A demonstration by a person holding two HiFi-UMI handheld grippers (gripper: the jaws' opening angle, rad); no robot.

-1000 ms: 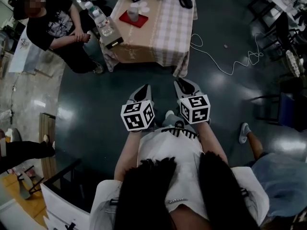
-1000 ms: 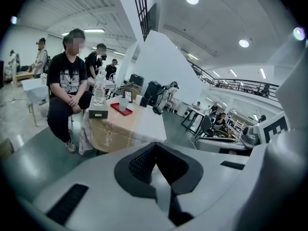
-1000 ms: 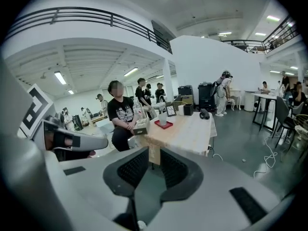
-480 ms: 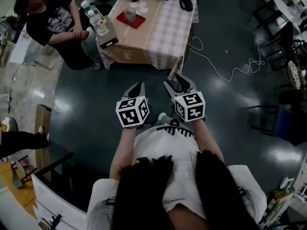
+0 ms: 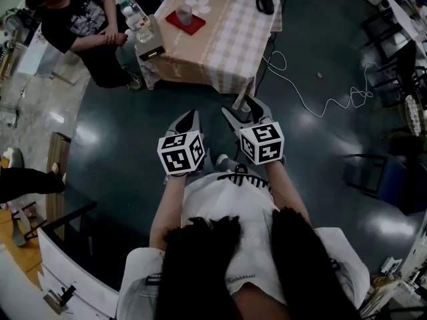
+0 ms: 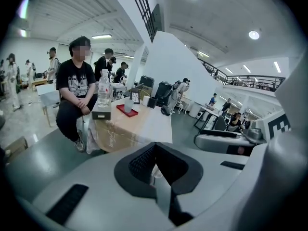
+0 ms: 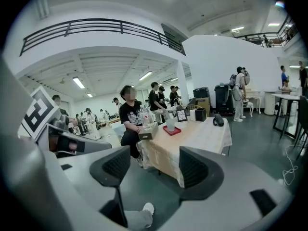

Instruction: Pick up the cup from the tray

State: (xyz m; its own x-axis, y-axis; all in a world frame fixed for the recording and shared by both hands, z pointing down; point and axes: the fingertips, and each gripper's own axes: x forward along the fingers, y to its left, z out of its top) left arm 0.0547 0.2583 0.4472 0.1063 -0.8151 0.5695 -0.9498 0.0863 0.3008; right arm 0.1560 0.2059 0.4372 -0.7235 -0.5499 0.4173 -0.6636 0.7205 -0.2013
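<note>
While well apart from counter, only approaching. On counter's far-left part, red tray with cup upright. Right gripper jaws apart, just been opening, empty; left gripper jaws together, empty. Next: reach counter, straddle cup, clamp, lift.

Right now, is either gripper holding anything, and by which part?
Nothing is held. The left gripper has shut, empty jaws; the right gripper has just been opening its jaws, nothing between them.
</note>
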